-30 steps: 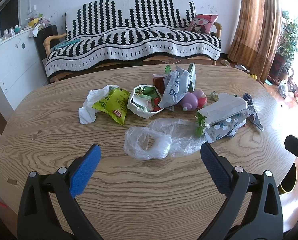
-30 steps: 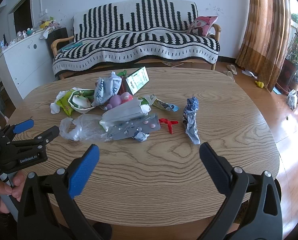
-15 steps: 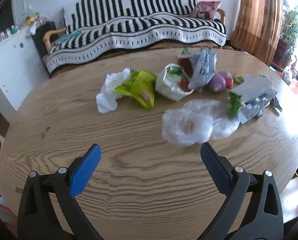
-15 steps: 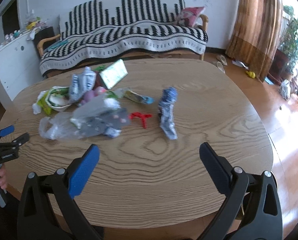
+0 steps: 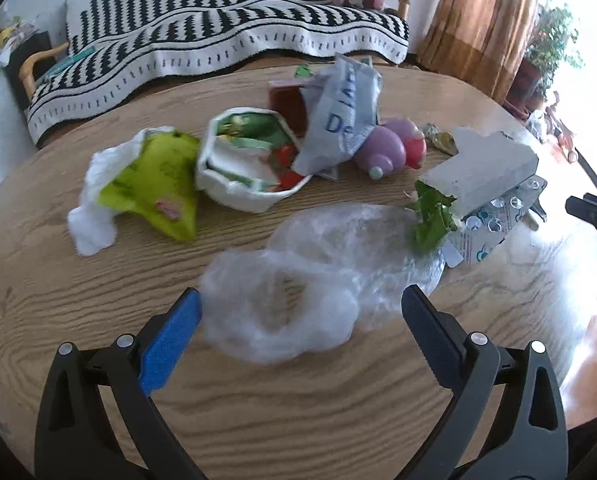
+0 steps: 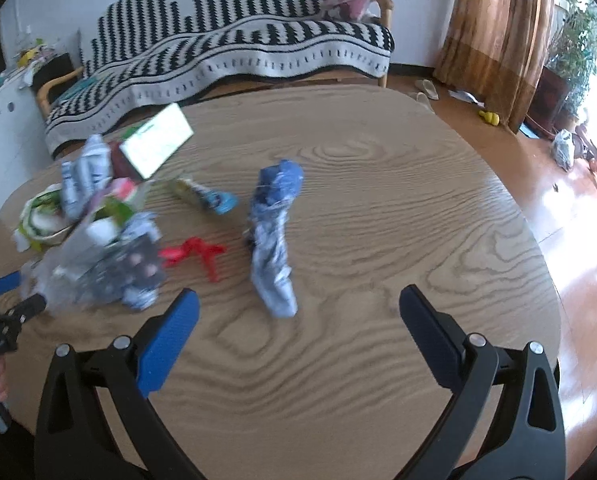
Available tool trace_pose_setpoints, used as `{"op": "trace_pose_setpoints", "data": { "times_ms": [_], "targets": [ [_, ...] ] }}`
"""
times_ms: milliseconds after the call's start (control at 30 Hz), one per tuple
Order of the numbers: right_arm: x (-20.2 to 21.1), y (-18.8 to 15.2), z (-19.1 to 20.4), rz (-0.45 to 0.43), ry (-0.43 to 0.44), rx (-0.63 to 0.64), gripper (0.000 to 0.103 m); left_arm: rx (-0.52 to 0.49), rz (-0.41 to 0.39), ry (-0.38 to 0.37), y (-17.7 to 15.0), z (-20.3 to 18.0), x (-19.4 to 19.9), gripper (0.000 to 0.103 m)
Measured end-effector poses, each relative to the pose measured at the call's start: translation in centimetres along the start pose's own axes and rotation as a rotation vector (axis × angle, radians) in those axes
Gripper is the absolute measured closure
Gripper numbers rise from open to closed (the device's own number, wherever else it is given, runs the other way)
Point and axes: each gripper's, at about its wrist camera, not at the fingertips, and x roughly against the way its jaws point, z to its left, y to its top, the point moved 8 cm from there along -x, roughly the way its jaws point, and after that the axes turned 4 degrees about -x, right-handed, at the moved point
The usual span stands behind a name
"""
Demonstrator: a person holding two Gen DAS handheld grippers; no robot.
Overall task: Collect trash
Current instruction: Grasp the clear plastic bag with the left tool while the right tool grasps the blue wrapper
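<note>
Trash lies on a wooden oval table [image 5: 298, 400]. In the left wrist view my left gripper [image 5: 300, 312] is open, its jaws on either side of a clear plastic bag [image 5: 298, 280]. Behind the bag lie a green wrapper [image 5: 154, 184] on white tissue, a white carton [image 5: 246, 160], a grey pouch [image 5: 338, 120], a purple bottle [image 5: 382, 148] and a grey box [image 5: 482, 168] over blister packs. In the right wrist view my right gripper [image 6: 298, 312] is open, just in front of a crumpled blue-and-white wrapper [image 6: 274, 236]. A red ribbon [image 6: 194, 252] lies to its left.
A striped sofa [image 5: 218, 32] stands behind the table. Curtains [image 5: 486, 20] and plants are at the right, a white cabinet [image 6: 2, 128] at the left. The left gripper [image 6: 2, 312] shows at the left edge of the right wrist view, next to the trash pile.
My left gripper has moved forward onto the clear plastic bag. My right gripper has moved forward and right toward the blue-and-white wrapper. Both stay open.
</note>
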Motion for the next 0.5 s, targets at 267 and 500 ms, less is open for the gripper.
{"op": "trace_pose_setpoints", "data": {
  "times_ms": [267,500],
  "targets": [
    [-4.5,-0.4,0.3,0.075,-0.028,0.04,0.048,-0.021,0.044,0.018,0.2,-0.9,-1.2,0.048],
    [-2.1,0.2,0.3,0.021,0.02,0.019,0.09,-0.01,0.043,0.058,0.2,-0.2,0.6,0.08]
  ]
}}
